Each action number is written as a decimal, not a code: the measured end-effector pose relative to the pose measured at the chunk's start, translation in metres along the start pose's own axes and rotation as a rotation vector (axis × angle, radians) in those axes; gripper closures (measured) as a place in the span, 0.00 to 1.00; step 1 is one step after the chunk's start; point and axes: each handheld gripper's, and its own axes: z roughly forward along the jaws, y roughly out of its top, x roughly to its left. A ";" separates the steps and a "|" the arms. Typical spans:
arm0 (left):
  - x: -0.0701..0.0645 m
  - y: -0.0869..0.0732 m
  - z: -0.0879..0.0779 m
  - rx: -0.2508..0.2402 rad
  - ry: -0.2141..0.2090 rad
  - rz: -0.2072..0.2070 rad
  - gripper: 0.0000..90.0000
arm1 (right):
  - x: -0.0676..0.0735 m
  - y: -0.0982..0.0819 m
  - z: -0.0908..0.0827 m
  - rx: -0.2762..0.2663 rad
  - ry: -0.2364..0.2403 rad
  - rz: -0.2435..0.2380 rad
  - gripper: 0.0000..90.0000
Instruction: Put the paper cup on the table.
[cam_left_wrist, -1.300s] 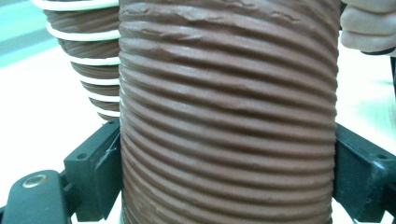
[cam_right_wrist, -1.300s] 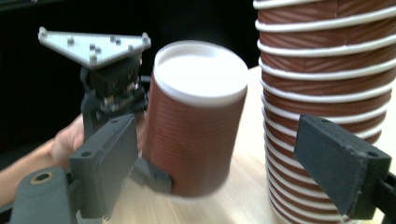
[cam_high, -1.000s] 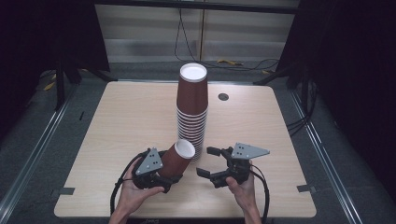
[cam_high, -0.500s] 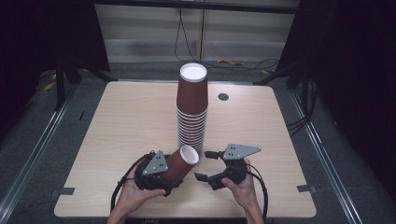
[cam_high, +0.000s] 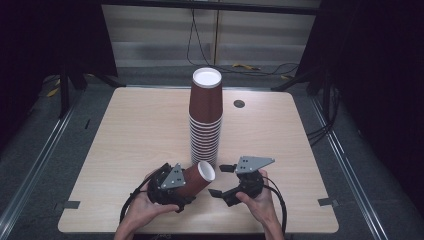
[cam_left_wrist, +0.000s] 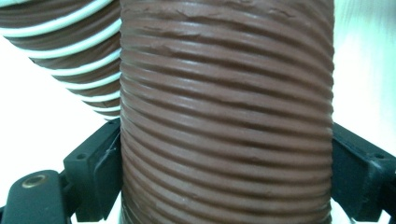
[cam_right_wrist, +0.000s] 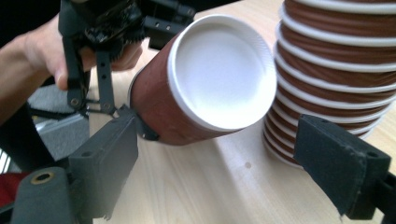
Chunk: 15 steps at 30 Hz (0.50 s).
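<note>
High view: left gripper (cam_high: 192, 186) is clamping a tipped brown cup (cam_high: 197, 177) just near of the cup stack (cam_high: 205, 117).
Left gripper view: jaws are pressing both ribbed cup (cam_left_wrist: 226, 116) sides.
Right gripper view: right gripper (cam_right_wrist: 219, 172) is gaping wide, jaws empty, facing the cup (cam_right_wrist: 205, 79) base.

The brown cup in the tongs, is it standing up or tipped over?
Tipped over. The brown cup lies on its side in the left tongs, white bottom facing the right tongs, beside the stack.

No legible text (anywhere) — none.
</note>
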 end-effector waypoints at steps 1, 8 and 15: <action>0.000 0.000 0.000 0.001 0.000 -0.001 0.13 | 0.000 0.000 0.001 0.012 0.002 -0.005 0.15; -0.001 -0.001 -0.001 0.026 -0.001 0.008 0.13 | 0.000 0.001 0.003 0.060 0.002 -0.029 0.15; -0.002 0.002 -0.001 0.082 -0.008 0.040 0.13 | -0.001 0.005 0.009 0.137 0.014 -0.066 0.15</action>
